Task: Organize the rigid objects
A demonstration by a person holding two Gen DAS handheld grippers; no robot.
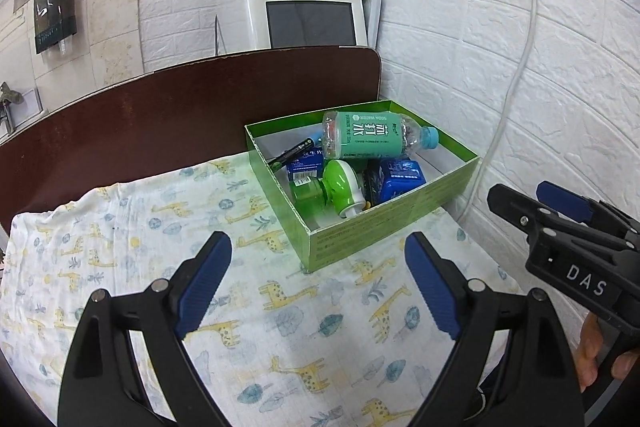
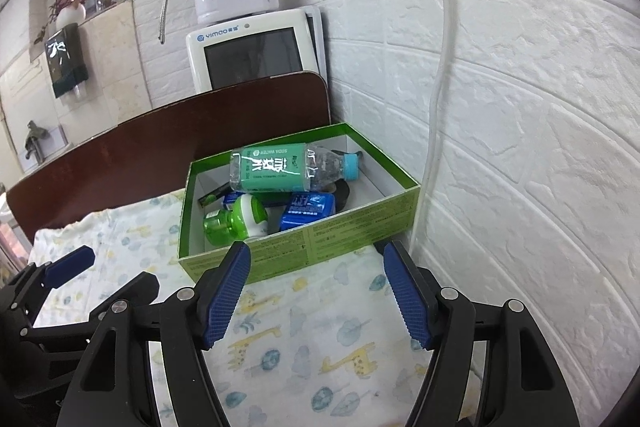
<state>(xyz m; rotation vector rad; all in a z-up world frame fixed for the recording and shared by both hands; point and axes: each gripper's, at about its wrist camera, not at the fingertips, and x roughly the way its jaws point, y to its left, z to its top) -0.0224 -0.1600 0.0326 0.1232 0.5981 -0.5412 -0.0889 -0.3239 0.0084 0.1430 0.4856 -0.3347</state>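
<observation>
A green cardboard box stands on the giraffe-print cloth against the white wall. In it lie a soda water bottle with a green label and blue cap, on top, a green and white device, blue packs and a black pen. My left gripper is open and empty, above the cloth in front of the box. My right gripper is open and empty, close to the box's front wall; it also shows in the left wrist view.
The giraffe-print cloth covers the near part of a dark brown table. A white appliance with a screen stands behind the table. A white cable hangs down the brick wall on the right.
</observation>
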